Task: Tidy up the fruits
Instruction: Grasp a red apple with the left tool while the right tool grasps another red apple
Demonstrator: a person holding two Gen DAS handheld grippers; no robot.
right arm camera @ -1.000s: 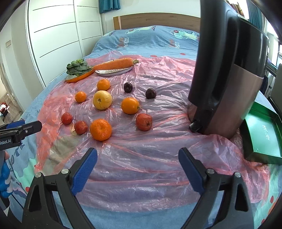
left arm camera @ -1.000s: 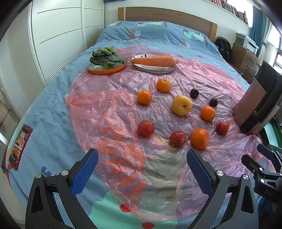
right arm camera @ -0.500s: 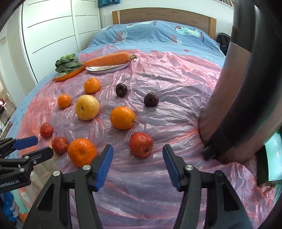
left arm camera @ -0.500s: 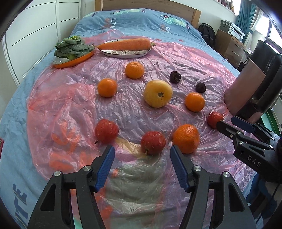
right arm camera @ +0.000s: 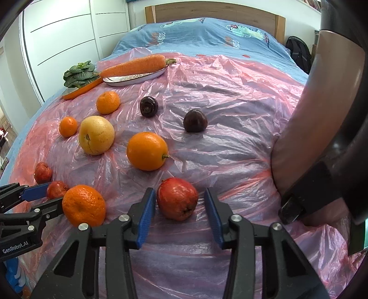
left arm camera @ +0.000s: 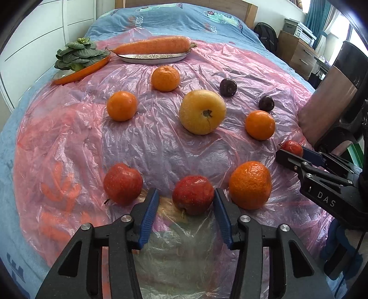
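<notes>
A blue bed [left arm camera: 174, 16] carries a crinkled pink plastic sheet [left arm camera: 161, 142] with everything laid on it. At the right stands a tall black-and-brown appliance [right arm camera: 322, 128], which fills far more of the right wrist view. At the far left are two dishes: an orange one with leafy greens [left arm camera: 78, 55] and a white one with a single carrot [left arm camera: 151, 44].

The fruit counts one yellow apple [left arm camera: 202, 111], four oranges, three red fruits and two dark plums.

The left gripper [left arm camera: 185, 202] has its blue fingers [left arm camera: 149, 214] part open, either side of the middle red fruit [left arm camera: 193, 194] at the near edge, right finger close against it, contact unclear. The right gripper [right arm camera: 177, 203] is likewise part open around the right red fruit [right arm camera: 177, 197], small gaps visible, gripping nothing.

Only the left view shows the dresser [left arm camera: 296, 49] at far right; only the right view shows the white wardrobe doors [right arm camera: 69, 36].
</notes>
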